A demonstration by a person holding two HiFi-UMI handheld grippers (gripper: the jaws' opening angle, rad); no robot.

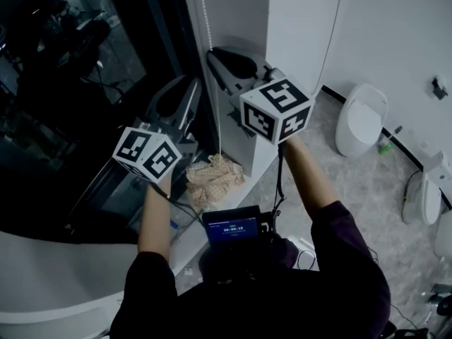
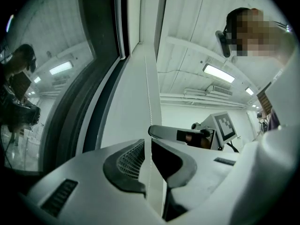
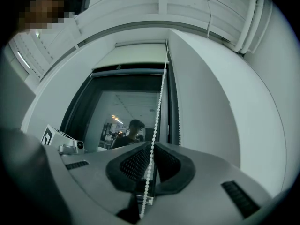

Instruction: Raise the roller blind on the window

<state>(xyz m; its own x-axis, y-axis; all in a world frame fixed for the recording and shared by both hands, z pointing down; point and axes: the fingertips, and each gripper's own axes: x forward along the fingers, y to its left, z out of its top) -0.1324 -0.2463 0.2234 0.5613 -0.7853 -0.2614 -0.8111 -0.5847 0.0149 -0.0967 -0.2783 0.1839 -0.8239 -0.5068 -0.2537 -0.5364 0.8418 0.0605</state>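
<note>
A white bead chain [image 1: 206,20] hangs beside the dark window frame; in the right gripper view the chain [image 3: 160,108] runs up to the blind [image 3: 138,56], rolled near the window's top. My right gripper [image 3: 151,150] is shut on the chain, higher up by the frame [image 1: 227,61]. My left gripper [image 1: 176,103] is lower and to the left. Its jaws stand a little apart [image 2: 147,145], with the chain [image 2: 150,102] passing through the gap, and wall shows between the pads. The right gripper [image 2: 185,135] shows just beyond it.
A crumpled beige cloth [image 1: 214,179] lies on the white sill [image 1: 261,162]. White toilets [image 1: 361,119] stand on the grey floor at the right. A small screen [image 1: 233,226] hangs at the person's chest. Dark window glass [image 1: 70,83] fills the left.
</note>
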